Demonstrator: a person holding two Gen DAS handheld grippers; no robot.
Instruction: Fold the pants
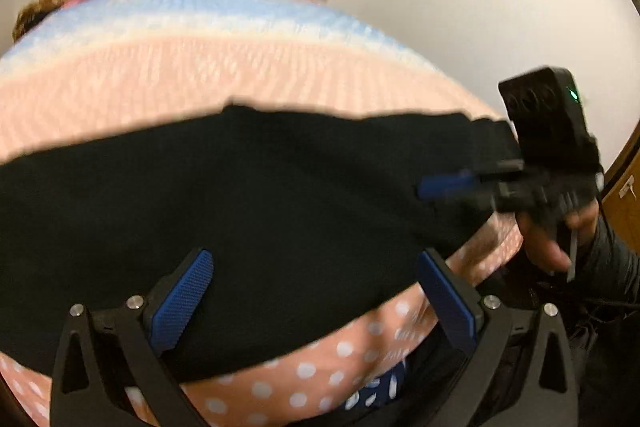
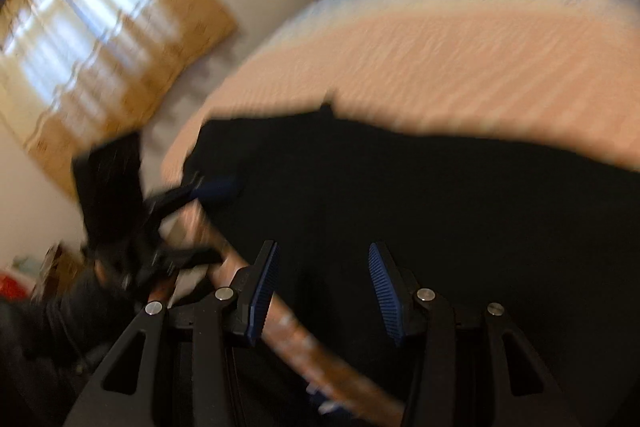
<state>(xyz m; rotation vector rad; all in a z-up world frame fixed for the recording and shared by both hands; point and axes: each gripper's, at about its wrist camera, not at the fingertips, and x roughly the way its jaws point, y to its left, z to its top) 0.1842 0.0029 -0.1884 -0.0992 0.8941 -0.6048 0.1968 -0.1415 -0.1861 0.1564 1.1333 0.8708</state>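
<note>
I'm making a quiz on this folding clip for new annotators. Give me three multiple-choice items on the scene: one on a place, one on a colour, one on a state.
1. Where do the pants lie?
A. on the striped bed cover
B. on a chair
C. on the floor

2. What colour are the pants?
A. red
B. black
C. white

3. How do the left gripper jaws stand?
A. clamped on cloth
B. apart over the pants
C. out of view

Answers:
1 A, peach and blue cover shows beyond the pants' edge.
2 B, the cloth reads black in both views.
3 B, a wide gap separates the blue pads.
</note>
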